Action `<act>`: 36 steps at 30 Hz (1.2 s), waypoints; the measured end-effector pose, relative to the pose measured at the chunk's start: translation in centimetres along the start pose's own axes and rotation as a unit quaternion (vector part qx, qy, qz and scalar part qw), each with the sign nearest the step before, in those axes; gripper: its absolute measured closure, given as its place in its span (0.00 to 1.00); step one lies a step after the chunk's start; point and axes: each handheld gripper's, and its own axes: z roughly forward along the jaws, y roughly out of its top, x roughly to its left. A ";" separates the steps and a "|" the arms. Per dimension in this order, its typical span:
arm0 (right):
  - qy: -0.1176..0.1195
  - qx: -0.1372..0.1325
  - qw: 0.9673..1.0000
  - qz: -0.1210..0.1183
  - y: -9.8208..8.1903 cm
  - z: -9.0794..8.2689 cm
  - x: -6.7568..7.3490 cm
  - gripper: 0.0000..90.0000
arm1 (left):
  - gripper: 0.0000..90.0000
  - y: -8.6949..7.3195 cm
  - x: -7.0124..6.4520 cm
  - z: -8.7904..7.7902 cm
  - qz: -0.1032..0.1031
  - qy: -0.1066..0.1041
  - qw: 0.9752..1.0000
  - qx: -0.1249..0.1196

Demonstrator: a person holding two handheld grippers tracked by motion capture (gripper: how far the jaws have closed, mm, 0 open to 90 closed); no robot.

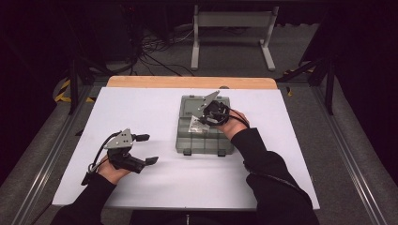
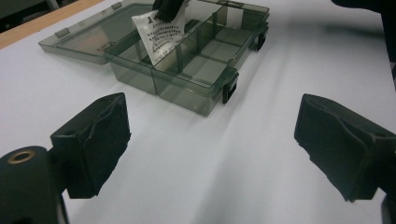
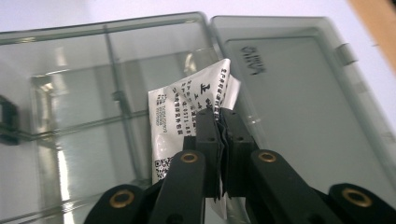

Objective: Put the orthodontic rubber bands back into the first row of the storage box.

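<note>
A white printed packet [image 3: 187,121] hangs over a middle compartment of the open smoky-grey compartment box [image 2: 196,70], pinched by its edge in the right gripper [image 3: 218,140], whose jaws press together on it. Whether it is going in or coming out cannot be told; either way, it is best kept upright and clear of the dividers. The left gripper [image 2: 210,144] hovers near the box's latch side, jaws spread wide and empty, above the white table [image 1: 155,183].
</note>
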 end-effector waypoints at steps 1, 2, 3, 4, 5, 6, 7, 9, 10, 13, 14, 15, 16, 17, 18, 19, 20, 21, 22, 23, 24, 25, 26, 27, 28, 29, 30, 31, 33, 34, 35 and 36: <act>0.007 0.004 1.000 0.002 0.0 0.3 0.1 0.97 | 0.13 0.0 0.0 0.0 0.000 0.000 1.000 0.000; 0.010 0.006 1.000 0.002 -0.1 0.5 0.1 0.97 | 0.12 0.0 0.0 0.0 0.000 0.000 1.000 0.000; 0.011 0.008 1.000 0.003 -0.1 0.7 0.1 0.97 | 0.12 0.0 0.0 0.0 0.000 0.000 1.000 0.000; 0.012 0.006 1.000 0.005 -0.2 0.8 0.1 0.97 | 0.13 0.0 0.0 0.0 0.000 0.000 1.000 0.000; 0.012 0.006 1.000 0.007 -0.2 0.9 0.0 0.97 | 0.12 0.0 0.0 0.0 0.000 0.000 1.000 0.000; 0.013 0.007 1.000 0.011 -0.2 1.1 -0.1 0.97 | 0.12 0.0 0.0 0.0 0.000 0.000 1.000 0.000; 0.014 0.007 1.000 0.014 -0.3 1.2 -0.1 0.97 | 0.12 0.0 0.0 0.0 0.000 0.000 1.000 0.000; 0.015 0.009 1.000 0.016 -0.3 1.4 -0.2 0.97 | 0.12 0.0 0.0 0.0 0.000 0.000 1.000 0.001; 0.020 0.009 1.000 0.021 -0.4 1.7 -0.3 0.97 | 0.12 0.0 0.0 0.0 0.000 0.000 1.000 0.001; 0.027 0.010 0.999 0.031 -0.5 2.1 -0.2 0.97 | 0.12 0.0 0.0 0.0 0.000 0.000 1.000 0.000; 0.032 0.009 0.999 0.033 -0.5 2.2 -0.2 0.97 | 0.12 0.0 0.0 0.0 0.000 0.000 1.000 0.000; 0.033 0.011 0.999 0.033 -0.4 2.3 -0.2 0.97 | 0.12 0.0 0.0 0.0 0.000 0.000 1.000 0.000; 0.029 0.013 0.999 0.033 -0.4 2.4 -0.1 0.97 | 0.12 0.0 0.0 0.0 0.000 -0.001 1.000 0.000; 0.025 0.014 0.999 0.032 -0.3 2.5 -0.1 0.97 | 0.12 0.0 0.0 0.0 0.000 -0.001 1.000 0.000; 0.023 0.015 0.999 0.032 -0.3 2.5 -0.1 0.96 | 0.12 0.0 0.0 0.0 0.000 -0.001 1.000 0.000; 0.019 0.017 0.999 0.031 -0.3 2.5 -0.1 0.96 | 0.12 0.0 0.0 0.0 0.001 -0.001 1.000 0.000; 0.016 0.018 0.999 0.031 -0.2 2.6 -0.1 0.96 | 0.12 0.0 0.0 0.0 0.001 -0.001 1.000 0.000; 0.009 0.019 0.999 0.030 -0.2 2.6 -0.1 0.96 | 0.13 0.0 0.0 0.0 0.001 -0.001 1.000 0.000; 0.005 0.022 0.999 0.028 -0.2 2.6 -0.1 0.95 | 0.12 0.0 0.0 0.0 0.000 -0.001 1.000 -0.001; 0.002 0.024 0.999 0.026 -0.2 2.7 0.0 0.93 | 0.12 0.0 0.0 0.0 0.001 0.000 1.000 0.000; 0.002 0.024 0.999 0.026 -0.2 2.7 0.0 0.93 | 0.12 0.0 0.0 0.0 0.001 0.000 1.000 0.000; -0.001 0.027 0.999 0.024 -0.2 2.7 0.0 0.90 | 0.12 0.0 0.0 0.0 0.000 0.000 1.000 0.000; -0.007 0.030 0.999 0.021 -0.3 2.8 0.1 0.87 | 0.12 0.0 0.1 0.0 0.004 0.001 1.000 0.000; -0.006 0.028 0.999 0.018 -0.4 2.8 0.1 0.85 | 0.12 0.0 0.1 0.0 -0.003 0.000 1.000 0.000; -0.002 0.023 0.999 0.022 -0.5 2.6 0.2 0.83 | 0.13 0.0 0.1 0.1 -0.002 0.001 1.000 0.000; -0.001 0.018 1.000 0.022 -0.5 2.5 0.2 0.82 | 0.13 0.0 0.3 0.1 0.003 0.006 1.000 0.001; -0.001 0.012 1.000 0.019 -0.5 2.1 0.2 0.80 | 0.13 0.0 0.3 0.2 0.001 0.004 1.000 0.001; -0.006 0.006 1.000 0.020 -0.5 1.8 0.3 0.75 | 0.14 0.0 0.3 0.3 -0.001 0.006 1.000 -0.001; -0.010 0.000 1.000 0.017 -0.5 1.2 0.3 0.72 | 0.16 0.1 0.5 0.4 -0.001 0.008 1.000 -0.001; -0.014 -0.007 1.000 0.021 -0.5 0.6 0.3 0.69 | 0.18 0.2 0.6 0.4 0.000 0.009 1.000 -0.001; -0.019 -0.014 1.000 0.020 -0.6 0.2 0.3 0.65 | 0.20 0.3 0.7 0.4 0.003 0.011 1.000 -0.002; -0.025 -0.020 0.999 0.021 -0.7 -0.3 0.2 0.64 | 0.23 0.4 0.8 0.5 -0.001 0.009 1.000 -0.001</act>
